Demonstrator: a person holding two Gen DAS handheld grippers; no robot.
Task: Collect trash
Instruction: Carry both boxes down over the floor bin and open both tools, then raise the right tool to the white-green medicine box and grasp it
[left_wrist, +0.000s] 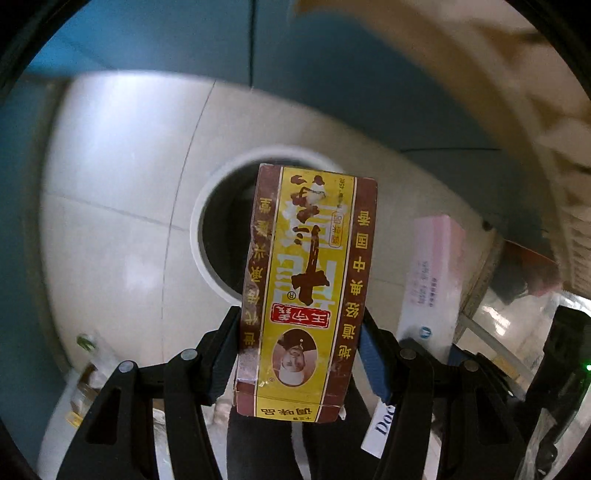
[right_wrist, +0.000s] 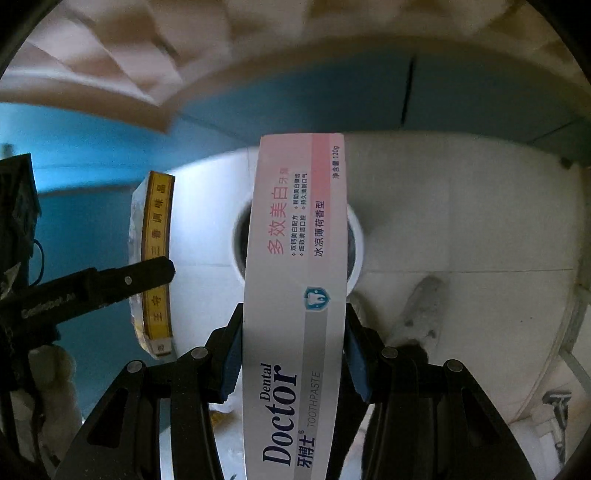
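My left gripper (left_wrist: 300, 332) is shut on a brown and yellow seasoning box (left_wrist: 306, 280), held in the air above a white round bin (left_wrist: 201, 236) with a dark opening. My right gripper (right_wrist: 293, 332) is shut on a white and pink Dental Doctor toothpaste box (right_wrist: 295, 280), also held over the bin's white rim (right_wrist: 358, 236). In the right wrist view the seasoning box (right_wrist: 157, 258) and one left finger (right_wrist: 110, 284) show at the left. In the left wrist view the toothpaste box (left_wrist: 432, 273) shows at the right.
The floor (left_wrist: 118, 184) is pale tile with blue wall panels (left_wrist: 166, 40) behind. A cream quilted surface (right_wrist: 110, 55) hangs at the top. Small bits of litter (left_wrist: 85, 369) lie on the floor at lower left. A glass-topped table edge (left_wrist: 491, 325) is at the right.
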